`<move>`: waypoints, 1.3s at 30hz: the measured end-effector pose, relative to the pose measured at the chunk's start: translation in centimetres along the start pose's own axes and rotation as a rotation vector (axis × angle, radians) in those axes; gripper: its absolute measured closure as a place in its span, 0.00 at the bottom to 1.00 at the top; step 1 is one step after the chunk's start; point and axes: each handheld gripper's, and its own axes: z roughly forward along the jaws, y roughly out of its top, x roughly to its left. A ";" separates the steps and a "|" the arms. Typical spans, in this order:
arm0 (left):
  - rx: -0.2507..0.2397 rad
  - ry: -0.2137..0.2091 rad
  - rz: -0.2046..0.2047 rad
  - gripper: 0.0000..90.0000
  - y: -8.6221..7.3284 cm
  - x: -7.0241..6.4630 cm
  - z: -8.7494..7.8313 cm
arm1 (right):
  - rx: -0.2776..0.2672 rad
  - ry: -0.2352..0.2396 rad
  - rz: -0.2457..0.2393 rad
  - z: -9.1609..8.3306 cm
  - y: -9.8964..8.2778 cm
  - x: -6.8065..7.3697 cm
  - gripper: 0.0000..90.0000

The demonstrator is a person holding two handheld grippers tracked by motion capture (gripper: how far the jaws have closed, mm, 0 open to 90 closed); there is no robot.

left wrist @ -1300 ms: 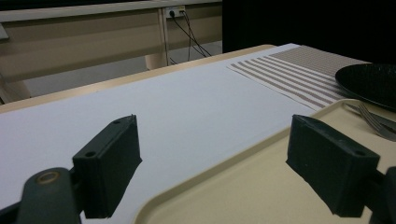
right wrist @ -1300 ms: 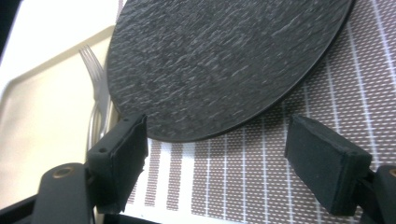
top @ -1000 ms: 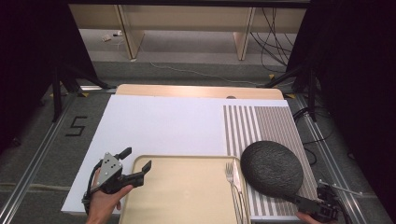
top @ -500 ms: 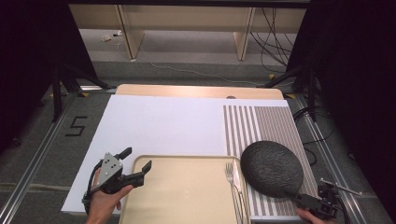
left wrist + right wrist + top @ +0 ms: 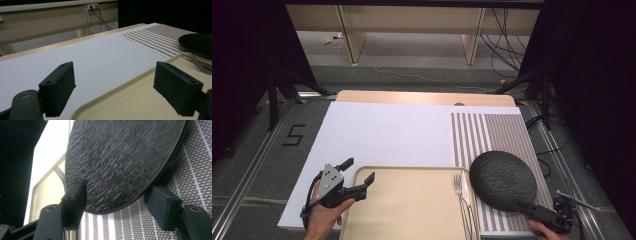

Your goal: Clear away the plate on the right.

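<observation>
The black plate (image 5: pixel 503 180) lies on the striped mat (image 5: pixel 492 131), its edge over the tray (image 5: pixel 407 205). The right gripper (image 5: pixel 120 207) has been closing around its rim — not pressing. The left gripper (image 5: pixel 358 180) hovers wide open at the tray's corner.

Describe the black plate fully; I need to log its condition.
The black plate is round and shallow, matt, with a rough, streaked, stone-like surface and a thin rim. It lies on the striped placemat, its left edge beside the fork on the beige tray. The right tool has its jaws either side of the near rim and has just been closing; no contact is visible.
</observation>
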 end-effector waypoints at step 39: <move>0.008 -0.004 0.003 0.19 0.0 0.0 0.1 | -0.105 0.148 0.342 1.3 -0.2 -2.3 0.66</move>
